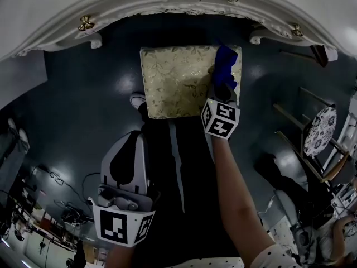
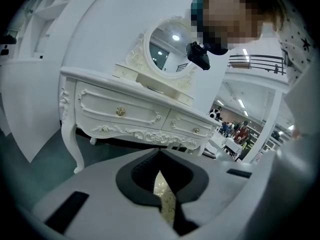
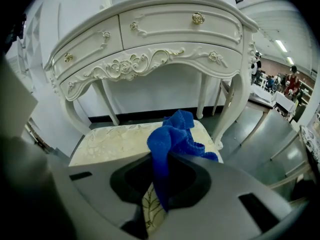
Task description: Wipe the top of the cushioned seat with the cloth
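Right claw: my right gripper (image 1: 224,88) pinched the blue cloth (image 3: 172,134), which was bunched over the cushioned seat (image 1: 178,80) near its right edge.
Left claw: my left gripper (image 1: 127,149) hung well short of the seat, jaws pressed together on nothing.
Risk: I judged the loose bunch could spill off that edge, or wipe with one corner only.
Room: the dressing table (image 1: 167,4) stood just beyond the far edge, its leg (image 3: 235,109) by the far right corner — leftward lay open.

The right arm (image 1: 237,191) is stretched out forward, bare below a dotted sleeve. The right gripper (image 3: 161,159) at its end has its jaws pressed together on a blue cloth (image 3: 172,131). The left gripper (image 2: 160,159) is held low, close to the body, jaws together with nothing between them.
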A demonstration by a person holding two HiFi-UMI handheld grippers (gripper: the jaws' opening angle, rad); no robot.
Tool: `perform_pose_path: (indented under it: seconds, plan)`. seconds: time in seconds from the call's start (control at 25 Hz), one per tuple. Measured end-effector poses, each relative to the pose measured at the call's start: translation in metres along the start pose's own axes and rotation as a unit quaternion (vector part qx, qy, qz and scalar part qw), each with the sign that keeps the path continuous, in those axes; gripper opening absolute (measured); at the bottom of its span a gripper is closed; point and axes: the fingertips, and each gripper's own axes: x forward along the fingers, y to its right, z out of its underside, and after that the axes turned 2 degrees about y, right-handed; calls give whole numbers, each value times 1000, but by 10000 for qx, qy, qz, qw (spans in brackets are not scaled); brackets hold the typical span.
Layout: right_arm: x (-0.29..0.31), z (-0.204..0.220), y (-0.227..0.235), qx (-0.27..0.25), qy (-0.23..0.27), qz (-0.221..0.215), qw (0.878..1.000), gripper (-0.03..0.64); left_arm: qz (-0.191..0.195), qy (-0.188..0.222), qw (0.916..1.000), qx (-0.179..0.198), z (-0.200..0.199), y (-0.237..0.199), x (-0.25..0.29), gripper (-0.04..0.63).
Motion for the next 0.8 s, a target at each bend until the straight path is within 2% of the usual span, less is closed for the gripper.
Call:
perform_pose_path:
  seconds: [0.8]
  plan:
    - [3,2,-53,11,-83,-345,9994,61,33,6,10000,-40,-10,-14,8,9]
